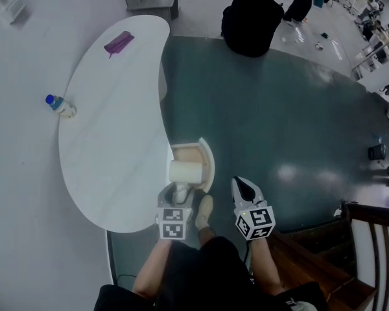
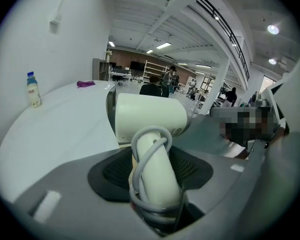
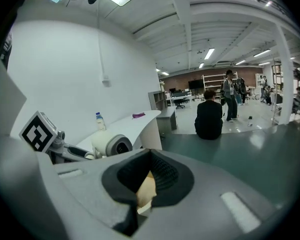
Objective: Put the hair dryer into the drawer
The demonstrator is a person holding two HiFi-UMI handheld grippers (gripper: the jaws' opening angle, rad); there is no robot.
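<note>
**Holding the hair dryer over the open drawer**

Holding tight, the left claw (image 2: 155,176) has its two jaws shut on the handle of the white hair dryer (image 1: 185,172). The jaws stand quite wide, because the handle is fat. A grey cord (image 2: 140,156) is wound round the handle. The fat round part of the hair dryer sticks out past the jaws, toward 12 o'clock in the left gripper view.

From the head view, the hair dryer is right over the open drawer (image 1: 209,164). The drawer sticks out from the white table (image 1: 117,148) at the table's 4 o'clock edge. It is light brown inside. I cannot tell if the hair dryer touches the drawer.

The right claw (image 1: 246,188) is at 3 o'clock from the left claw, out over the dark green floor (image 1: 279,109). Its black pads are close together, and it holds nothing. A small bit of something light brown shows in the thin gap between them, but I cannot tell what it is.

On the table, a small bottle (image 1: 59,104) with a blue cap stands at the 9 o'clock edge. A purple thing (image 1: 118,43) lies at the 12 o'clock end. They are well apart.

A person in black (image 1: 253,21) sits on the floor at 1 o'clock. A brown wooden chair (image 1: 373,245) is at 4 o'clock. The holder's shoe (image 1: 204,211) shows between the two claws.
</note>
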